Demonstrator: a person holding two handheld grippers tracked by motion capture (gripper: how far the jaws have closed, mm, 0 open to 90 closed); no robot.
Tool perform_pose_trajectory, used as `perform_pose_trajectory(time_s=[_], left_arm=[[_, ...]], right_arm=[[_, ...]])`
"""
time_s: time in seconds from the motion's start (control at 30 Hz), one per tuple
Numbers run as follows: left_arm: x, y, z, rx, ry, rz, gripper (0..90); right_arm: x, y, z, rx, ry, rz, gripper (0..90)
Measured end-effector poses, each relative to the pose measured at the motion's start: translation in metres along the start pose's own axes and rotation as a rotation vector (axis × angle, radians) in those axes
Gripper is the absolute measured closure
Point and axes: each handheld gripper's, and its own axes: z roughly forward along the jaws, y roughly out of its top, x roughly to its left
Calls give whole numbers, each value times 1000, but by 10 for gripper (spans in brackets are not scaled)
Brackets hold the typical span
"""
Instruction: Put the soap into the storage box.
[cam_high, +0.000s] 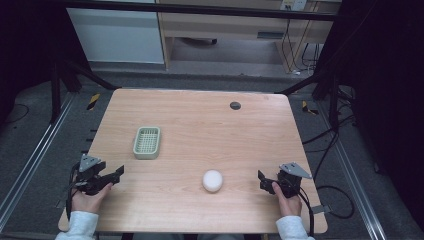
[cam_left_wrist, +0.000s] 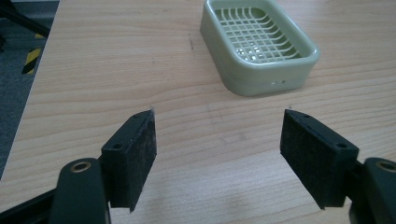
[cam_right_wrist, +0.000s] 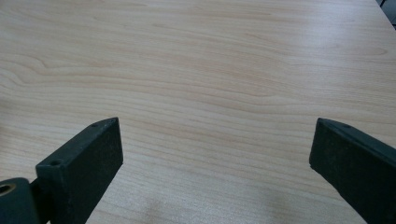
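White soap (cam_high: 212, 180) near table (cam_high: 200, 125) front edge, green dish (cam_high: 147, 142) twd left edge. R gripper (cam_high: 264, 182), L gripper (cam_high: 116, 174): jaws open, empty. Approach soap low, squeeze gently.

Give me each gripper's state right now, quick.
Left gripper: open, nothing between the jaws, green soap dish ahead of it.
Right gripper: open, empty, over bare wooden table.

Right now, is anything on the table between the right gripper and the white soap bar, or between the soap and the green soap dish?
Nothing visible. Bare tabletop lies between the right gripper and the white soap bar, and between the soap and the green soap dish. Both grippers are open and hold nothing.
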Motion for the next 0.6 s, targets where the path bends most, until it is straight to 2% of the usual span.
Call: perform_pose_trajectory(time_s=[0.27, 0.4, 0.6], left_arm=[[-11, 6, -6, -24, -35, 12, 299], [-21, 10, -9, -34, -67, 24, 299], [-33, 16, -9, -39, -86, 51, 296]], right_arm=[[-1, 0, 0, 3, 3, -1, 33], [-1, -1, 1, 8, -1, -8, 33], [-1, -2, 3, 18, 1, -10, 33]])
